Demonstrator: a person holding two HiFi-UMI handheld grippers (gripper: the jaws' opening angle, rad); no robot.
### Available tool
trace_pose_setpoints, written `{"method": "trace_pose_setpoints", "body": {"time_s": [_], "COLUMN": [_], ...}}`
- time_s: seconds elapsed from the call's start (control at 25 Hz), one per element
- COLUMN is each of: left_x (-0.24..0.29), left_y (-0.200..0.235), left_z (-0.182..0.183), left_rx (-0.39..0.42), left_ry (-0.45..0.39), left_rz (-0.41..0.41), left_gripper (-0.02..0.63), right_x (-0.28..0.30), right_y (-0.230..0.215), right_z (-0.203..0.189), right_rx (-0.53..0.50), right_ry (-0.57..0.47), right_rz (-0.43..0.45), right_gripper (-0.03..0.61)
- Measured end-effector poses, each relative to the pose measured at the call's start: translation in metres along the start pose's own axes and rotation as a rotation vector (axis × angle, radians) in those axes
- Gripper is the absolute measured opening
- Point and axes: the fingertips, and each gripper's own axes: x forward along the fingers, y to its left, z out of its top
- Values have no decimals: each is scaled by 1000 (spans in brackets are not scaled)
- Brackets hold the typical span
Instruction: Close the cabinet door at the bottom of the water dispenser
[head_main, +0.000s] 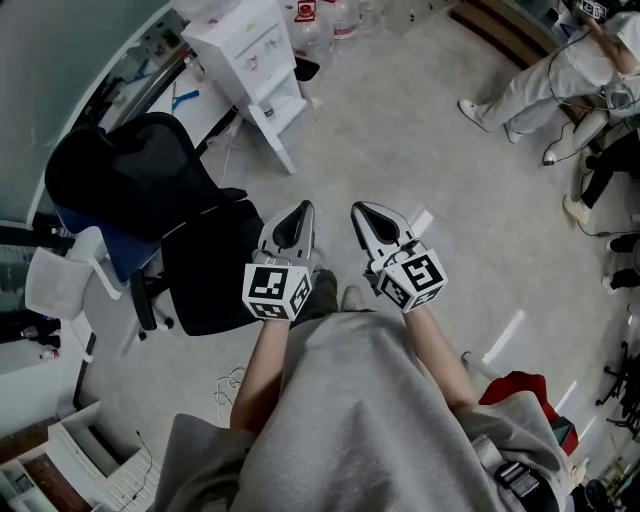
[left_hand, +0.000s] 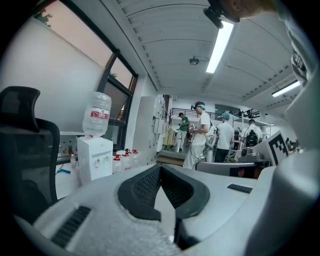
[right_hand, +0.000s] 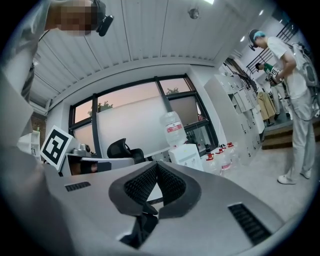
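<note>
The white water dispenser (head_main: 248, 55) stands on the floor at the top, well ahead of both grippers. Its lower cabinet (head_main: 283, 108) looks open toward me; I cannot make out the door itself. In the left gripper view the dispenser (left_hand: 95, 159) carries a clear bottle (left_hand: 98, 114) and sits far off at the left. The right gripper view shows the dispenser (right_hand: 187, 155) straight past the jaws. My left gripper (head_main: 300, 213) and right gripper (head_main: 361, 211) are side by side in front of my body. Both are shut with nothing between the pads.
A black office chair (head_main: 150, 195) stands between me and the dispenser on the left. Several water bottles (head_main: 322, 25) sit on the floor behind the dispenser. A seated person (head_main: 545, 70) is at the top right. A red bag (head_main: 520, 388) lies at my right.
</note>
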Motion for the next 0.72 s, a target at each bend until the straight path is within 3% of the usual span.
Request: {"method": "trace_pose_setpoints", "body": {"time_s": [0.72], "left_x": [82], "left_y": [128], "left_z": [-4], "left_rx": [-113], "left_ry": [49], "left_rz": [-46], "left_gripper": [8], "right_x": [136], "right_y": [-38], "right_z": [-8], "right_rx": [12], "right_ry": [108], "right_rz": [-74], "right_gripper": [11]}}
